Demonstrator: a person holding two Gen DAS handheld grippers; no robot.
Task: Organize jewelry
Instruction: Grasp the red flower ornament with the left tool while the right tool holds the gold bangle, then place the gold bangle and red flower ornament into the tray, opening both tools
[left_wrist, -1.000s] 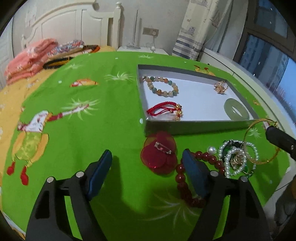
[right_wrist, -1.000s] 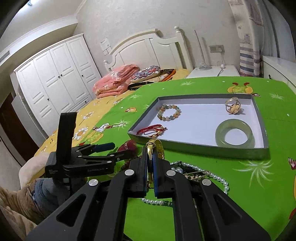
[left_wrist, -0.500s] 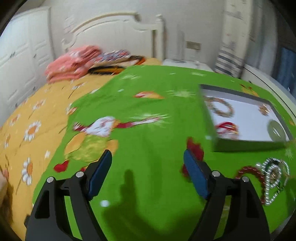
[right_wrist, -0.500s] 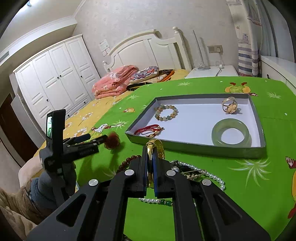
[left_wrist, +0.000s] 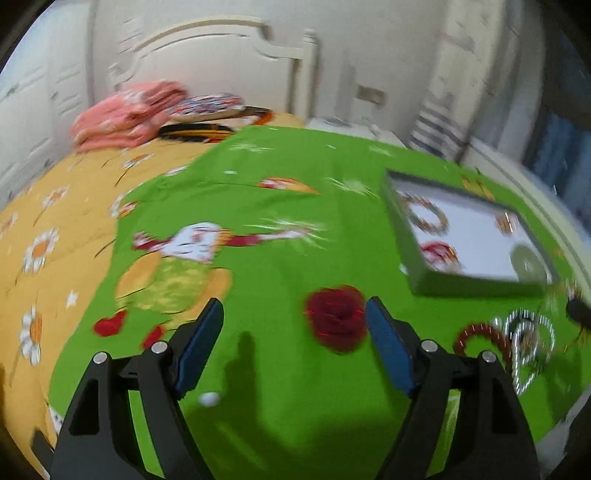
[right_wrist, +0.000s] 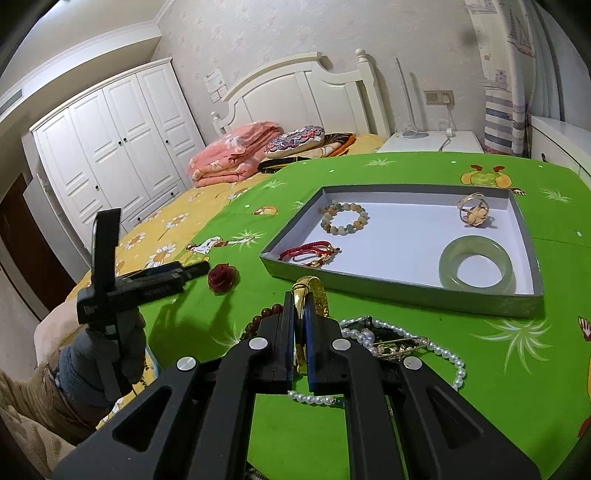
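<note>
A grey tray (right_wrist: 402, 288) with a white floor lies on the green cloth and holds a beaded bracelet (right_wrist: 344, 218), a red cord bracelet (right_wrist: 308, 253), a gold ring (right_wrist: 473, 213) and a jade bangle (right_wrist: 476, 266). My right gripper (right_wrist: 300, 314) is shut on a gold bangle (right_wrist: 312, 291) in front of the tray. My left gripper (left_wrist: 295, 332) is open and empty; a dark red flower clip (left_wrist: 337, 317) (right_wrist: 221, 278) lies just inside its right finger. A pearl necklace (right_wrist: 399, 343) and red beads (left_wrist: 476, 336) lie near the tray. The left wrist view is blurred.
The green cloth (right_wrist: 369, 170) covers the right part of a bed with a yellow flowered sheet (left_wrist: 55, 221). Folded pink bedding (right_wrist: 232, 151) and a cushion lie by the white headboard. A white wardrobe (right_wrist: 110, 147) stands at left, a white bedside table (right_wrist: 432, 142) at the back.
My left gripper swung left, away from the jewelry pile, then partly back toward the red flower clip, staying open. My right gripper holds the gold bangle in nearly the same spot.
</note>
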